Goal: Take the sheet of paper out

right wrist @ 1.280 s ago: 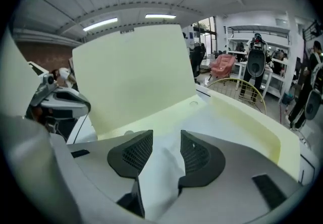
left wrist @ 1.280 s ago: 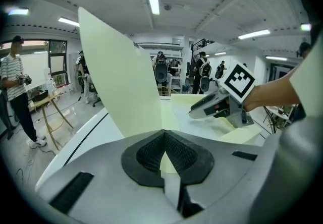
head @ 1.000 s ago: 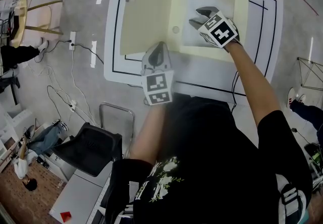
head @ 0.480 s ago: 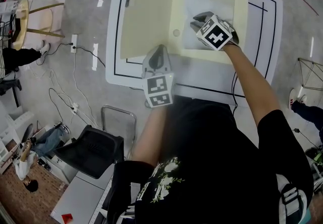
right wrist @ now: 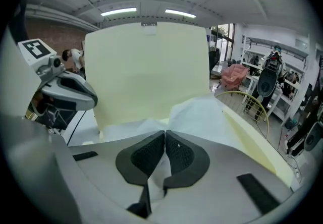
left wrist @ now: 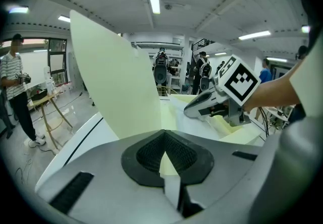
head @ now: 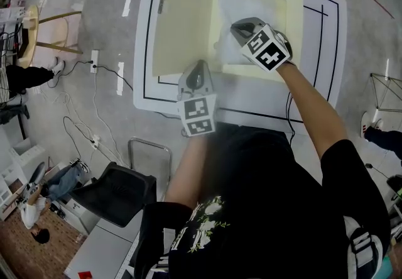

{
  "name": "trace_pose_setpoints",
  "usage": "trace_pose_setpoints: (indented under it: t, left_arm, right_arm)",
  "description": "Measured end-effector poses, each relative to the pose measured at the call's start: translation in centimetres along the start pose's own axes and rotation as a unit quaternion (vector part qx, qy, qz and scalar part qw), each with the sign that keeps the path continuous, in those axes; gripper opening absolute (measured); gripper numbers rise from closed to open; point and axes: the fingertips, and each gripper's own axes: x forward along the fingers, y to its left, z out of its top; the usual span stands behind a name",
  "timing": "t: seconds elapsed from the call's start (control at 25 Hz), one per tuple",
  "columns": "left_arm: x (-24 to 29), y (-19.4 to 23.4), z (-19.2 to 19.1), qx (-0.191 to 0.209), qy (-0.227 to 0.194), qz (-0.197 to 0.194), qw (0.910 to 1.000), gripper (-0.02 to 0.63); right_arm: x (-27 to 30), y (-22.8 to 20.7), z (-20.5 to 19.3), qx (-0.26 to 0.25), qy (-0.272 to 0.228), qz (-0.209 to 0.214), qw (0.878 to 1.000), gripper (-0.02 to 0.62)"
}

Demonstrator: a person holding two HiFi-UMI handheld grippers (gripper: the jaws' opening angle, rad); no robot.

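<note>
White table [head: 326, 51] lies under the 2 claws and bears an open cream folder [head: 295, 32]. Left claw [head: 196, 65] clamps the cover [head: 182, 20], standing it upright beside the right claw [head: 242, 27] to expose the inside. Right jaws have just been closing and now pinch the sheet of paper [right wrist: 199, 112] at their tips, ready for pulling out.

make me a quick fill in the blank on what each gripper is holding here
The left gripper is shut on the raised cover of the ____. The right gripper pinches the white ____. The table underneath is coloured ____.
Missing: folder; sheet of paper; white.
The right gripper's jaws have just been closing, with the sheet of paper between them.
</note>
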Motion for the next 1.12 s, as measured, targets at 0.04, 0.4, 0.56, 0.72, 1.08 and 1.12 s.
trace_pose_setpoints:
  t: [0.04, 0.4, 0.56, 0.72, 1.08, 1.12]
  left_arm:
    - [0.0, 0.0, 0.1, 0.001, -0.001, 0.0, 1.0, 0.0]
    - [-0.7, -1.0, 1.9, 0.001, -0.022, -0.008, 0.9997, 0.0]
    - [-0.8, -2.8, 3.3, -0.003, -0.04, -0.025, 0.9989, 0.0]
    - [-1.0, -4.9, 4.4, 0.017, -0.052, -0.045, 0.9975, 0.0]
    - [0.5, -11.0, 5.3, 0.068, -0.053, -0.111, 0.9901, 0.0]
    - [0.7, -11.8, 5.4, 0.073, -0.052, -0.118, 0.989, 0.0]
  right_arm:
    - [-0.5, 0.1, 0.8, -0.002, -0.012, -0.002, 1.0, 0.009]
    - [-6.3, 1.1, 7.9, -0.018, -0.117, -0.021, 0.993, 0.009]
    - [-10.2, 0.2, 9.8, -0.006, -0.161, -0.047, 0.986, 0.009]
    - [-14.3, -0.9, 10.6, -0.001, -0.194, -0.081, 0.978, 0.009]
    - [-23.3, -6.0, 6.3, 0.031, -0.206, -0.184, 0.961, 0.009]
    - [-24.1, -6.7, 5.2, 0.039, -0.2, -0.193, 0.96, 0.009]
